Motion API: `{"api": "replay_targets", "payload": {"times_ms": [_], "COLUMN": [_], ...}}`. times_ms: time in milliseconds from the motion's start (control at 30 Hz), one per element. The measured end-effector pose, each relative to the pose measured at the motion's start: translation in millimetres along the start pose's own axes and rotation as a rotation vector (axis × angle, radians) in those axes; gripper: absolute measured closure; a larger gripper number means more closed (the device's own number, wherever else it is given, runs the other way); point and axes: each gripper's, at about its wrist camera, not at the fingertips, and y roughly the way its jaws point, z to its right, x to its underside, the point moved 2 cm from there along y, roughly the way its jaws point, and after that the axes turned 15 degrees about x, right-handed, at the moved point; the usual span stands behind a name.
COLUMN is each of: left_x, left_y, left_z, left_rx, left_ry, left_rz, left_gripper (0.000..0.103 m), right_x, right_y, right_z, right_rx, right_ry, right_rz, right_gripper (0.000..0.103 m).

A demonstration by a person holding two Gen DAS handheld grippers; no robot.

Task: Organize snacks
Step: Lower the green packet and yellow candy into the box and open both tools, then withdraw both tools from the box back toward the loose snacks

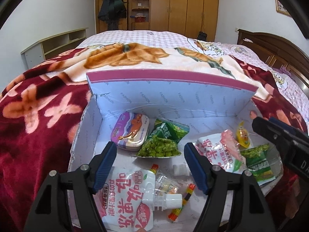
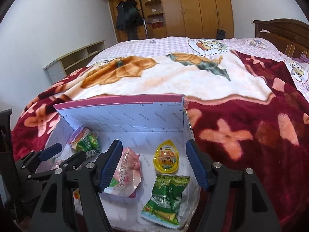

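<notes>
In the open box point(image 2: 135, 116) on the bed, we hold our right claw point(image 2: 154, 164) wide open with nothing in it, and the green snack bag point(image 2: 166, 197) lies just below it, near us, long side pointing away.

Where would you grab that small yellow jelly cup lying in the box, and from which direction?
The yellow jelly cup lies flat on the floor of the box, apart from the green pea packet nearer the camera. I would probably bring the right gripper down from above, jaws open, and pinch the domed middle across its narrow width, since the thin rim offers little to hold.
</notes>
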Motion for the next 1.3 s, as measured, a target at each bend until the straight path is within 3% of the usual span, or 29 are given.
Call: {"api": "replay_targets", "payload": {"times_ms": [200,300,800,1300], "left_x": [-0.2,1.3,15.2,52.1], "left_y": [-12.6,-17.9,-56.5,-91.2], "left_z": [4.6,4.9,8.2,-1.3], "left_rx": [0.008,0.004,-0.024,-0.055], "left_ry": [0.011,0.004,0.026,-0.001], "left_rz": [0.007,0.005,0.014,-0.018], "left_gripper": [0.026,0.018,0.018,0.018], "right_x": [5.1,9.5,34.9,59.1], "right_y": [-10.9,-12.4,-35.2,-70.0], "right_z": [2.6,3.0,2.4,13.3], "right_rx": [-0.004,-0.005,-0.055,-0.064], "right_ry": [0.009,0.014,0.046,0.040], "right_rz": [0.005,-0.007,-0.013,0.001], "right_gripper": [0.033,0.027,0.027,0.027]}}
